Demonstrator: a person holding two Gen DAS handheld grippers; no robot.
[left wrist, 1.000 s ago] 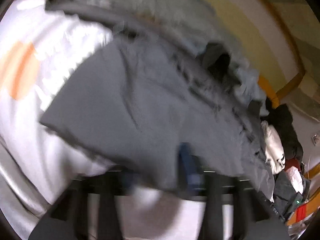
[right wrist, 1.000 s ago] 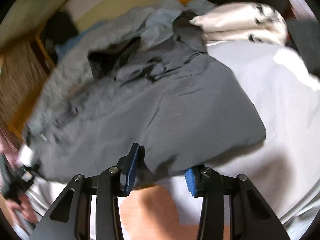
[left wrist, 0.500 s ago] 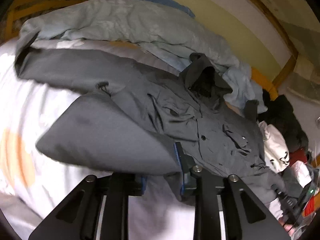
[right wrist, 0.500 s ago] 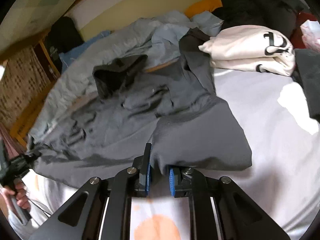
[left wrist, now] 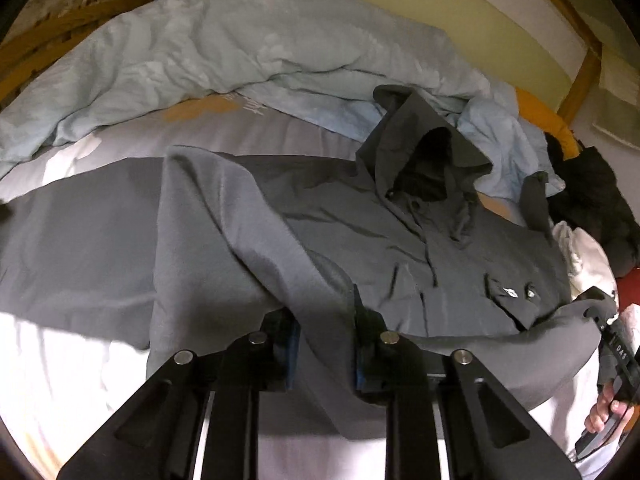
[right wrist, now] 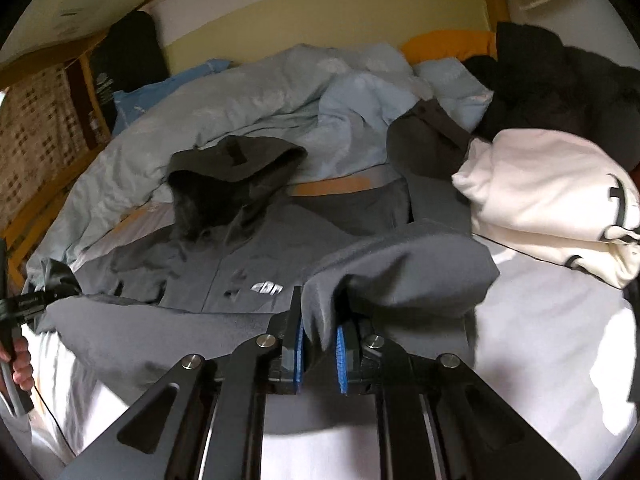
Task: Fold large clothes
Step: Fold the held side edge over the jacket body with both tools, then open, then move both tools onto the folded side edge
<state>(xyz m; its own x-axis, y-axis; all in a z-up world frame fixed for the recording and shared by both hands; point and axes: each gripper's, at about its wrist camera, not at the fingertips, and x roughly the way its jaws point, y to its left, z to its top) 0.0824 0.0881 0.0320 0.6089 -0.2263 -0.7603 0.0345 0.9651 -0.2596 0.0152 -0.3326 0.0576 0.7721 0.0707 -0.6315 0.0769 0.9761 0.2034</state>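
Observation:
A dark grey hooded jacket (left wrist: 400,240) lies front up on the white bed sheet (left wrist: 72,380), hood (left wrist: 428,160) towards the duvet. My left gripper (left wrist: 324,340) is shut on the jacket's bottom hem at the left corner and holds it lifted above the sheet. My right gripper (right wrist: 318,344) is shut on the hem (right wrist: 400,276) at the other corner, also lifted. The jacket (right wrist: 240,264) shows a white chest logo (right wrist: 267,289) in the right wrist view. The hem hangs folded between the two grippers.
A crumpled light blue duvet (left wrist: 240,48) lies behind the jacket. A folded cream garment (right wrist: 552,204) and a black clothes pile (right wrist: 560,80) sit at the right. A wooden bed frame (right wrist: 48,200) runs along the left. The yellow headboard wall (right wrist: 320,12) is behind.
Both grippers have pulled back and lifted the hem. The jacket body now lies spread flatter, with the hood and chest in view. The lower part has come up over the body.

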